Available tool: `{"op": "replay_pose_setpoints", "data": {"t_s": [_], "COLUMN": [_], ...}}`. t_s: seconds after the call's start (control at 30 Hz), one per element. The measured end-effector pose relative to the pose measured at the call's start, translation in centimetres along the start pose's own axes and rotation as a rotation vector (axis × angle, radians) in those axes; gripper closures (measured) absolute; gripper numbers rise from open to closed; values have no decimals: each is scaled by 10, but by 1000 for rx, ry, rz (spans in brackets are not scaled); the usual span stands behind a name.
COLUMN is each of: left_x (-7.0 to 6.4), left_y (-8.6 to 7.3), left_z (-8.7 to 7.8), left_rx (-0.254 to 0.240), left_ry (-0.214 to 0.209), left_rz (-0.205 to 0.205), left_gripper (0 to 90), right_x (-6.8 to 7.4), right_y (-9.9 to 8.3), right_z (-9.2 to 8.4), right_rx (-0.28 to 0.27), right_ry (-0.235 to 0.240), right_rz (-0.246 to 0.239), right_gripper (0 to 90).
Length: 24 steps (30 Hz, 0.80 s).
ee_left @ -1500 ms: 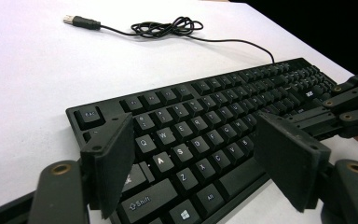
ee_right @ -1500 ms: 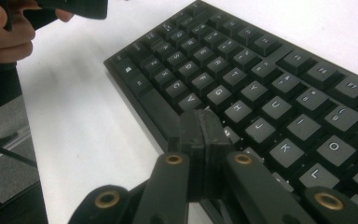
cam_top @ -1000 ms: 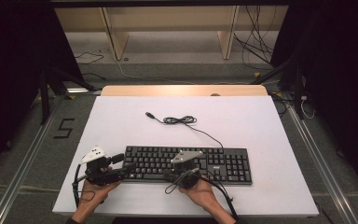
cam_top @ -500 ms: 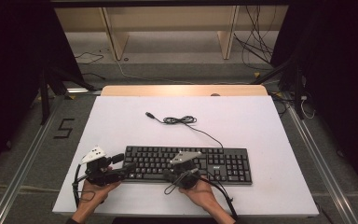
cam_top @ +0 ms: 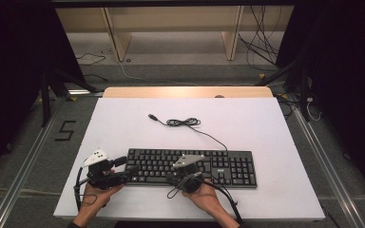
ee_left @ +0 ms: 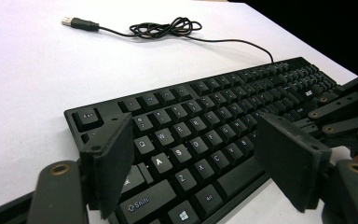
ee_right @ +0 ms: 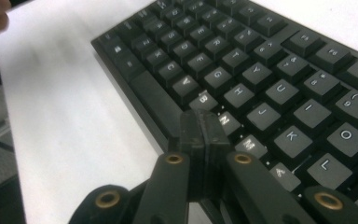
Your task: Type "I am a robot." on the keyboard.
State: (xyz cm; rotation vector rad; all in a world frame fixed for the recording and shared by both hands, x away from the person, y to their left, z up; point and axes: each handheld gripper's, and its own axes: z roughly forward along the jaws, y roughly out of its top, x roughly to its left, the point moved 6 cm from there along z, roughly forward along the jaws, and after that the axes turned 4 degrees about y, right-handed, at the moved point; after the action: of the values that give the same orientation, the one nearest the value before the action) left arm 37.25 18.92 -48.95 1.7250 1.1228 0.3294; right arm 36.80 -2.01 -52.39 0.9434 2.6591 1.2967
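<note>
A black keyboard (cam_top: 228, 164) lies on the white table (cam_top: 266, 118) near its front edge. Its thin black cable (cam_top: 183, 122) runs back to a loose coil and ends in a USB plug (ee_left: 74, 22). My left gripper (cam_top: 125, 166) rests at the keyboard's left end, open, and its two pads (ee_left: 114, 154) straddle the left-hand letter keys (ee_left: 214, 102) without touching them. My right gripper (cam_top: 184, 172) sits over the keyboard's front middle, shut with nothing between its jaws. The closed tip (ee_right: 200, 126) hovers by the B and N keys (ee_right: 270, 70), just above the space bar.
A wooden strip (cam_top: 185, 91) borders the table's far edge. Behind it is grey floor with loose cables and shelf legs. Metal rails (cam_top: 28, 156) run along both sides. Black link arms of the other gripper (ee_left: 345, 116) enter the left gripper view at the right.
</note>
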Motion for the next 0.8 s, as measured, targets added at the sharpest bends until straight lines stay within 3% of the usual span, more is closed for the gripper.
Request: {"op": "replay_pose_setpoints", "data": {"t_s": [0.4,0.8], "left_x": [1,0], "left_y": [-1,-1], "left_z": [2,3], "left_rx": [6,12], "left_ry": [2,5], "left_rz": [2,1], "left_gripper": [283,296], "right_x": [1,-3], "right_y": [-1,7], "right_z": [-1,-15], "right_rx": [-15,-76], "right_ry": [1,11], "right_rz": [7,33], "right_gripper": [900,895]}}
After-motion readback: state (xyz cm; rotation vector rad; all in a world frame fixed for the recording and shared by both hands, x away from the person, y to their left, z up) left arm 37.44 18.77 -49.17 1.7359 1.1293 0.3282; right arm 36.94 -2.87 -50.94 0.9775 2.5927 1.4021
